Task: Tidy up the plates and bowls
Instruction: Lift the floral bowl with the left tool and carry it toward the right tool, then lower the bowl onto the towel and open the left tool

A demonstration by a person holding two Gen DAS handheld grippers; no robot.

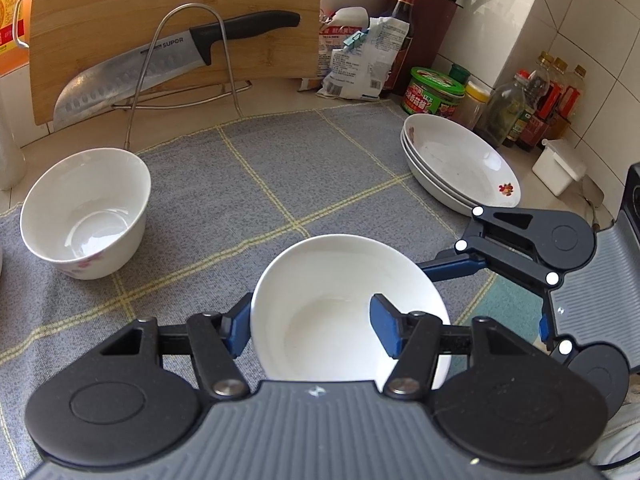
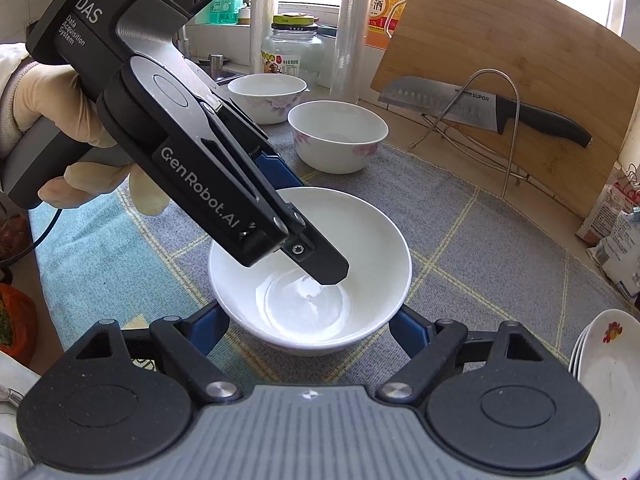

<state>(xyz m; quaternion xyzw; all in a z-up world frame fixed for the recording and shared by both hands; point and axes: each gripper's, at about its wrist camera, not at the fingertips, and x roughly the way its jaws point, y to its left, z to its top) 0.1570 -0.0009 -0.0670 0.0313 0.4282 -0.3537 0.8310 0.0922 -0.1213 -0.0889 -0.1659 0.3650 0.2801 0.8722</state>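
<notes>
On the grey checked cloth that covers the counter, a plain white bowl sits in the middle with both tools at it: the left gripper straddles its wall, one blue pad outside the rim and the other inside, apparently gripping the wall, though the wrist view does not show the pads fully bearing on it. The right gripper stands spread wide, a pad on either side of the same bowl low at its base and not clearly touching. The step in hand looks like picking up this bowl to nest it with its fellows. A second bowl with a faint pink flower pattern stands well apart to the left on the cloth, and the right wrist view shows a third bowl just behind that one. The next move probably calls for a firm pinch on the wall, a level lift, and a carry across to set the bowl down inside the flowered one without knocking rims. All three bowls look empty, the middle one glossy and bare at the bottom. To the right a stack of shallow plates already sits together, also empty, near a cluster of jars and bottles by the tiled wall.
</notes>
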